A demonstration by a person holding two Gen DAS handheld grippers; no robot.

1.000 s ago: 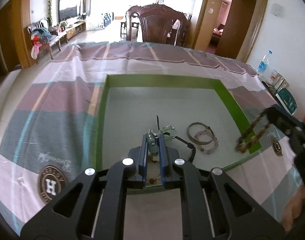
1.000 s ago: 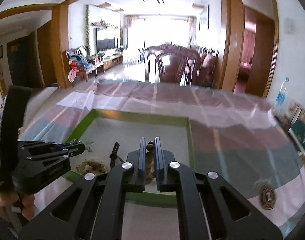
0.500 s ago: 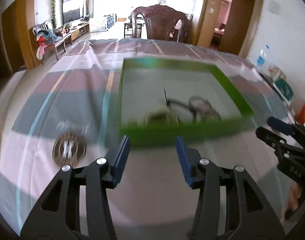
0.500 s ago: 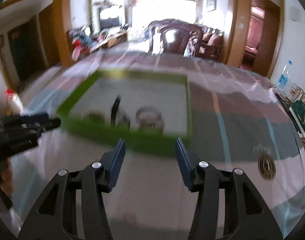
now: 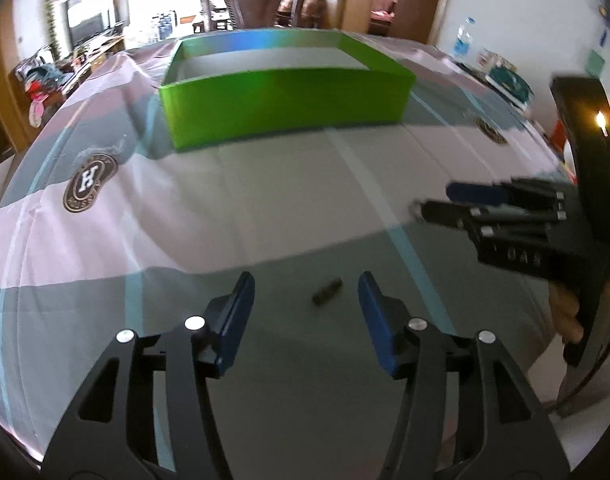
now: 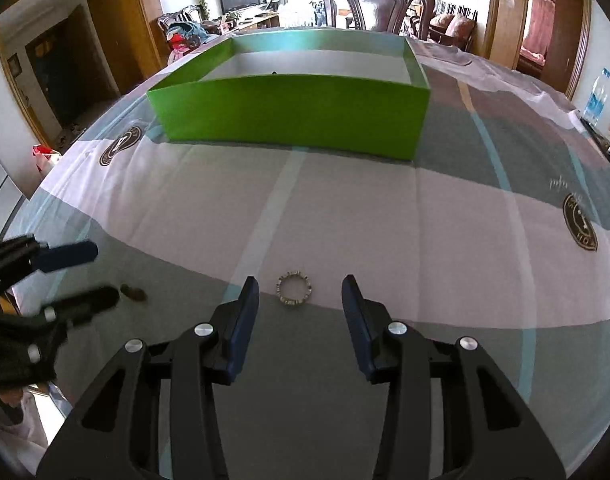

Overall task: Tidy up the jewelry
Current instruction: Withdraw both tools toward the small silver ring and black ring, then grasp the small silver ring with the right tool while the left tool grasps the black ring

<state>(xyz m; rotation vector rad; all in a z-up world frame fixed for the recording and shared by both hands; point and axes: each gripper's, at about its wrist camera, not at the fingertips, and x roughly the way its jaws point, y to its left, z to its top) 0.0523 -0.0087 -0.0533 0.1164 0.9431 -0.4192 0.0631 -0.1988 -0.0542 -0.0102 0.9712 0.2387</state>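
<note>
Striped tablecloth (image 6: 385,216) covers table. Green box (image 6: 293,108) sits at far side, white inner floor partly visible; contents hidden behind near wall. Left gripper (image 5: 305,292) spread wide, empty, small dark piece (image 5: 326,292) on cloth between fingers. Right gripper (image 6: 300,294) spread wide, empty, beaded ring (image 6: 293,289) lying flat between fingertips, well short of box.

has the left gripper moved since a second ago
Yes. The left gripper has pulled back out of the green box toward the table's near edge, and now sits open over a small dark piece.
</note>
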